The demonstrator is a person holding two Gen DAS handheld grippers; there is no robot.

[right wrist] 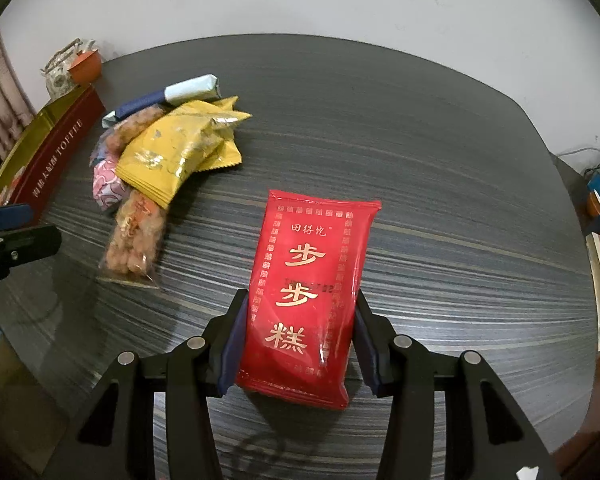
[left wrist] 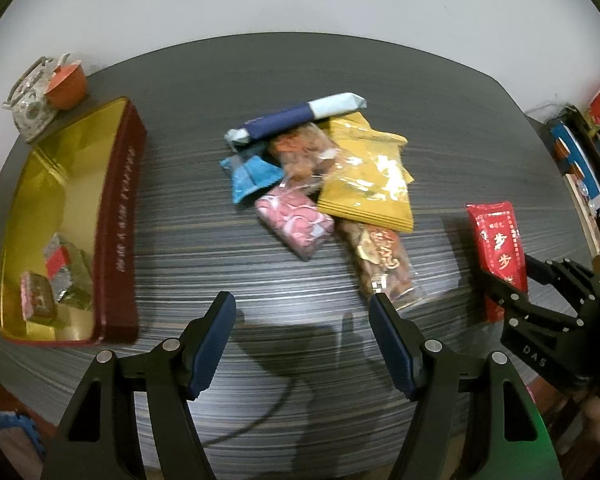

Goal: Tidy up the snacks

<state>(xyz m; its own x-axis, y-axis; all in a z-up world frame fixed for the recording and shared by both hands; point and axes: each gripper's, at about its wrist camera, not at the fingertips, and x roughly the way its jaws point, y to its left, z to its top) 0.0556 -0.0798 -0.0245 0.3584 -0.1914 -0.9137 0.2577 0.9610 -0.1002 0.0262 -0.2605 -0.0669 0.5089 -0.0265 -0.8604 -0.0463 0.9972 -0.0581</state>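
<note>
Between my right gripper's (right wrist: 300, 340) blue pads sits a flat red foil packet with gold characters (right wrist: 310, 292), clamped by its long edges near the lower end; its top pokes forward over the dark streaked wooden table (right wrist: 420, 160). The jaws stand narrow, pressed against the wrapper on both sides.

My left gripper (left wrist: 302, 344) hangs over bare tabletop with its jaws spread wide and nothing between them. Just ahead of its right fingertip lies a clear bag of orange-brown nuts (left wrist: 384, 264), the nearest piece of the heap. Touching that bag's far end are a stack of mustard-yellow sachets (left wrist: 370, 188) and, beside them, a small pink patterned packet (left wrist: 296, 222). Behind these sit a crumpled light-blue wrapper (left wrist: 250, 176), a second clear bag of reddish snacks (left wrist: 304, 152), and, farthest back, a long roll wrapped in navy and pale blue paper (left wrist: 296, 118).

Well off to the left stands an open rectangular tin, maroon outside and gold inside (left wrist: 118, 220). Its near end holds a few small wrapped pieces (left wrist: 56, 280). Beyond the tin's far corner, at the table's edge, are a patterned ceramic teapot (left wrist: 30, 108) and an orange-brown clay cup (left wrist: 66, 84).
</note>
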